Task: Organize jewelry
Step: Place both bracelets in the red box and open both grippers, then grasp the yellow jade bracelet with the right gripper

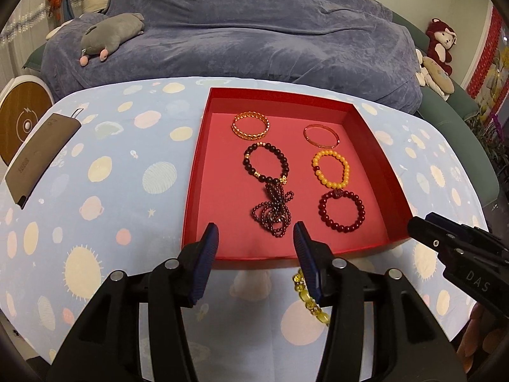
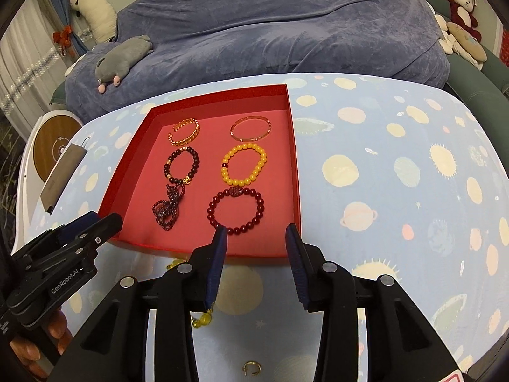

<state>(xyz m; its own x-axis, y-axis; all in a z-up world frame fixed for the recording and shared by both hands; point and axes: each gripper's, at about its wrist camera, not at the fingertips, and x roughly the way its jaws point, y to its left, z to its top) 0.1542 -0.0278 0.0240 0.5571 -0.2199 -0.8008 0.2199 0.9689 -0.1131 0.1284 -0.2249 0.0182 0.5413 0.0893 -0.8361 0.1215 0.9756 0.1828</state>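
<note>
A red tray (image 1: 378, 159) (image 2: 296, 165) on the table holds several bracelets: a gold chain one (image 1: 250, 124), a thin gold bangle (image 1: 321, 135), a dark bead one with a tassel (image 1: 266, 165), a yellow bead one (image 1: 331, 168) and a dark red bead one (image 1: 342, 211) (image 2: 236, 211). A clear yellow bead bracelet (image 1: 307, 296) (image 2: 203, 320) lies on the cloth in front of the tray, partly hidden by fingers. A small gold ring (image 2: 251, 368) lies nearer. My left gripper (image 1: 256, 238) and my right gripper (image 2: 256, 238) are both open and empty at the tray's near edge.
The table has a light blue planet-print cloth (image 1: 95, 191). A grey flat case (image 1: 41, 156) lies at its left. A blue-covered sofa (image 1: 238, 31) with plush toys stands behind. A round white and wood device (image 1: 19, 121) is at far left.
</note>
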